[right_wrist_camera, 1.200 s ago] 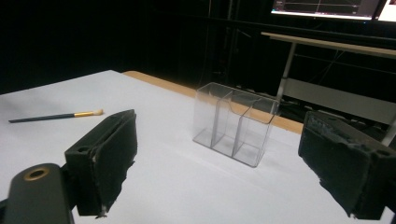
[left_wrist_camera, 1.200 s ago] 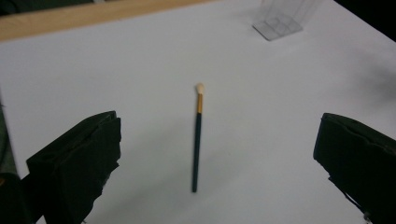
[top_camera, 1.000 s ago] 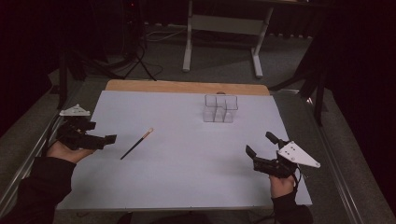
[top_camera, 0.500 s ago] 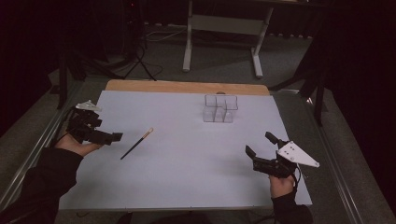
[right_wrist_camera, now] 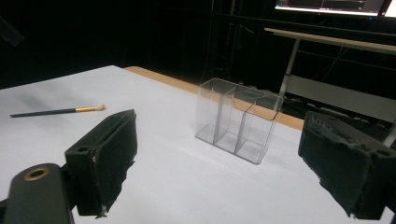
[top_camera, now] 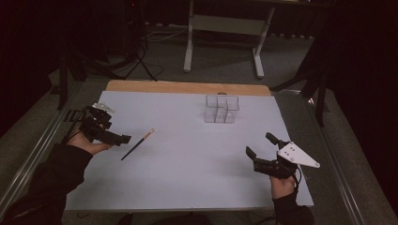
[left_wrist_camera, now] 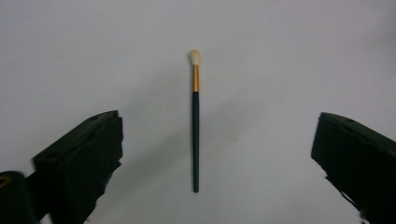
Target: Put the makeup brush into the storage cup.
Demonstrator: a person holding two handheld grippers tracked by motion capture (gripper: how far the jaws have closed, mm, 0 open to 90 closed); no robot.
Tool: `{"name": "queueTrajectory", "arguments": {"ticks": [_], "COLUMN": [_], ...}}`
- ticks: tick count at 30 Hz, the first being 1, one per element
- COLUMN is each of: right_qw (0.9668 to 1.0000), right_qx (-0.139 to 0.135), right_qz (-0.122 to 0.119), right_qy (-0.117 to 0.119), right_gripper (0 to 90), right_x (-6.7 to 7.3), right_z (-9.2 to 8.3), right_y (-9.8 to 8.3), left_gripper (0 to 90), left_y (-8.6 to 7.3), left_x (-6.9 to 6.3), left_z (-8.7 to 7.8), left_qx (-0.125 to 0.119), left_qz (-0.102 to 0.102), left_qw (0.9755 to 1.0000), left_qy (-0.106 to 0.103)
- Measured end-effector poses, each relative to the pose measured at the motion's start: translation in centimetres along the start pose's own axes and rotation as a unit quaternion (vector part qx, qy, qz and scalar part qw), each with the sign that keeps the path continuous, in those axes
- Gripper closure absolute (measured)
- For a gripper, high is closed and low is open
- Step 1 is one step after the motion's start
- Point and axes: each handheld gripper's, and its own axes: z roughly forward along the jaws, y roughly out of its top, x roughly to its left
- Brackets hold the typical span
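High view: the brush [top_camera: 137, 145] lies flat on the desk [top_camera: 187, 187], well left of the clear box [top_camera: 221, 108], bristles toward it, bare sheet all round. Left tongs [top_camera: 117, 138] sit just beside the handle end.

Left gripper view: jaws wide apart, empty, brush lengthwise between them.

Right gripper view: right tongs [right_wrist_camera: 219, 172] gape empty, facing the box.

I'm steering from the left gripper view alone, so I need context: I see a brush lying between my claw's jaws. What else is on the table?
Observer: A clear organizer with compartments stands toward the far edge, right of centre.
Operator: Anything in it?
Observer: It looks empty in the right gripper view.
Operator: Where's the other claw?
Observer: The right claw is near the table's front right, jaws open and facing the organizer.
Operator: Which way does the brush point?
Observer: The brush has its bristles toward the organizer's side.
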Motion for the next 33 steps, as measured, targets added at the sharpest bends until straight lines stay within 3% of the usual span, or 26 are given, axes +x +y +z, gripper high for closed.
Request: {"name": "queueTrajectory", "arguments": {"ticks": [13,20,21,25,33], "right_qw": [0.9999,0.9999,0.9999,0.9999,0.9999], "right_qx": [-0.001,0.001,0.001,0.002,0.004], "right_qz": [-0.002,-0.004,-0.004,-0.003,-0.002], "right_qy": [0.011,0.011,0.012,0.012,0.014], "right_gripper": [11.4,11.5,11.4,11.5,11.5], "right_x": [0.1,0.1,0.1,0.0,0.1], "right_z": [0.1,0.2,0.2,0.2,0.3], "right_y": [0.0,0.0,0.0,-0.1,-0.1], "left_gripper": [9.8,13.4,14.7,16.3,21.2], "left_y": [0.2,0.5,0.5,0.6,0.6], "left_x": [-0.1,0.0,0.0,0.0,0.2], "left_z": [2.7,3.9,4.1,4.7,6.0], "left_qx": [0.028,0.052,0.053,0.057,0.076], "left_qz": [0.019,0.021,0.023,0.025,0.030], "left_qw": [0.9991,0.9982,0.9976,0.9975,0.9958], "left_qy": [-0.026,-0.022,-0.038,-0.033,-0.042]}}
